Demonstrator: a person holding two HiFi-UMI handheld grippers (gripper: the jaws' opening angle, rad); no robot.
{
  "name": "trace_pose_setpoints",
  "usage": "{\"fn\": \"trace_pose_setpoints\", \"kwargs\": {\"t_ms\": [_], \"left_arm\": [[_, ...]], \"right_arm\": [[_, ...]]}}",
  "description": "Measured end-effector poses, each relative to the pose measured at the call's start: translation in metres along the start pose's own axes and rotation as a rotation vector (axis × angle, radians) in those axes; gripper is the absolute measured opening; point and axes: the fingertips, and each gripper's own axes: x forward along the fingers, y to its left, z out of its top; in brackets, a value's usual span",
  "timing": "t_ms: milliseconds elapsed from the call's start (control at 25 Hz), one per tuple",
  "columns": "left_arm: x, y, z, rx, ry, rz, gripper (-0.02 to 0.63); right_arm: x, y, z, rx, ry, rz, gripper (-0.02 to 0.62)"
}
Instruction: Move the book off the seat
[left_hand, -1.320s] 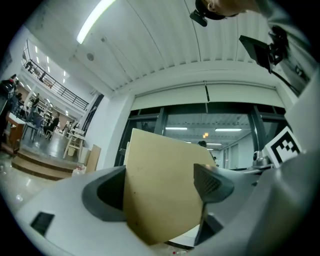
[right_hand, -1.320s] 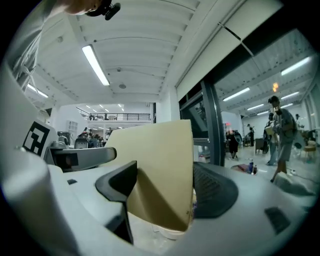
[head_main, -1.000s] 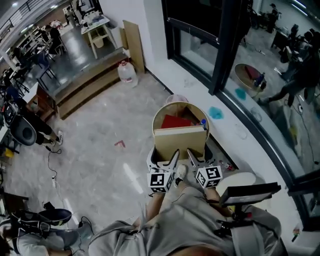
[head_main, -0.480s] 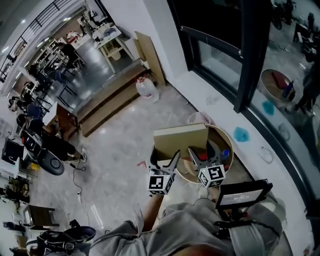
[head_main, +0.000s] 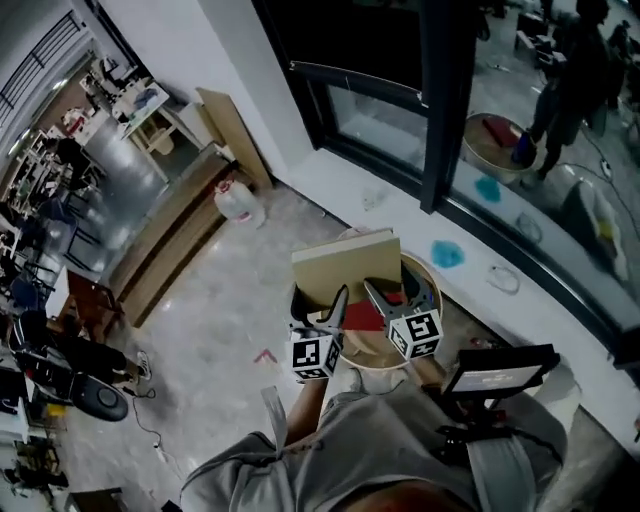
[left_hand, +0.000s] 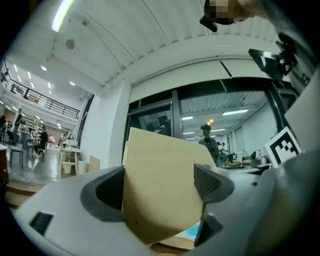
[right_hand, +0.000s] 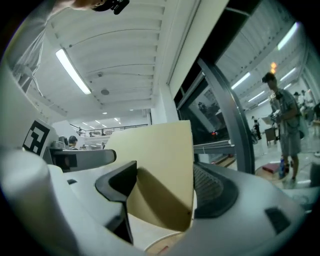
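Marble floor (head_main: 200, 300) by a dark window bears a round wooden tub (head_main: 434, 285) with something red (head_main: 365, 316) inside. A plain tan book (head_main: 345, 265), cover blank, is upright over the tub's far-left rim, off any surface. The left gripper (head_main: 320, 296) and right gripper (head_main: 392, 284) both clamp it.

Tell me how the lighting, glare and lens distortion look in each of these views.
Head view: dim and bluish, with room reflections across the window glass. Left gripper view: strong fisheye bending, dark corners, a blown-out ceiling light, and the book filling the centre. Right gripper view: the same fisheye curve, and the book's lower face is in shadow.
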Motion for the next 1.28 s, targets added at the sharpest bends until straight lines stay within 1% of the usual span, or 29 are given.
{"fn": "trace_pose_setpoints", "kwargs": {"t_ms": [160,280,400,480,560,680,760,880,960,1040,1080,1160,1200,1280], "left_arm": [[0.026,-0.012,0.012,-0.012,-0.056,-0.114,0.425],[0.034,-0.010,0.018,-0.030,-0.066,-0.146,0.425],[0.034,-0.010,0.015,-0.063,-0.059,-0.176,0.425],[0.036,-0.012,0.009,-0.070,-0.047,-0.198,0.425],[0.039,-0.010,0.003,-0.063,-0.030,-0.206,0.425],[0.043,-0.004,-0.009,-0.047,0.003,-0.189,0.425],[0.048,-0.001,-0.021,-0.043,0.032,-0.185,0.425],[0.058,0.003,-0.043,-0.033,0.073,-0.206,0.425],[0.068,0.006,-0.067,-0.020,0.106,-0.225,0.425],[0.080,0.012,-0.107,-0.001,0.171,-0.242,0.425],[0.083,0.015,-0.133,0.002,0.223,-0.248,0.425],[0.078,0.023,-0.195,-0.008,0.359,-0.253,0.425],[0.075,0.027,-0.227,-0.019,0.425,-0.250,0.425],[0.077,0.034,-0.285,-0.055,0.522,-0.237,0.425]], "right_arm": [[-0.015,-0.015,0.026,-0.043,-0.046,-0.157,0.334],[-0.018,-0.014,0.030,-0.045,-0.048,-0.219,0.333],[-0.021,-0.012,0.029,-0.058,-0.039,-0.258,0.334],[-0.023,-0.013,0.025,-0.058,-0.039,-0.281,0.334],[-0.024,-0.014,0.018,-0.048,-0.034,-0.300,0.333],[-0.021,-0.014,0.005,-0.024,-0.011,-0.323,0.334],[-0.017,-0.017,-0.008,-0.003,0.018,-0.341,0.334],[-0.010,-0.024,-0.035,0.041,0.073,-0.359,0.336],[-0.002,-0.034,-0.060,0.077,0.119,-0.363,0.336],[0.009,-0.046,-0.098,0.116,0.183,-0.368,0.336],[0.012,-0.051,-0.122,0.135,0.226,-0.373,0.336],[0.013,-0.054,-0.178,0.177,0.327,-0.387,0.335],[0.013,-0.056,-0.207,0.196,0.377,-0.394,0.335],[0.016,-0.064,-0.264,0.226,0.469,-0.408,0.336]]}}
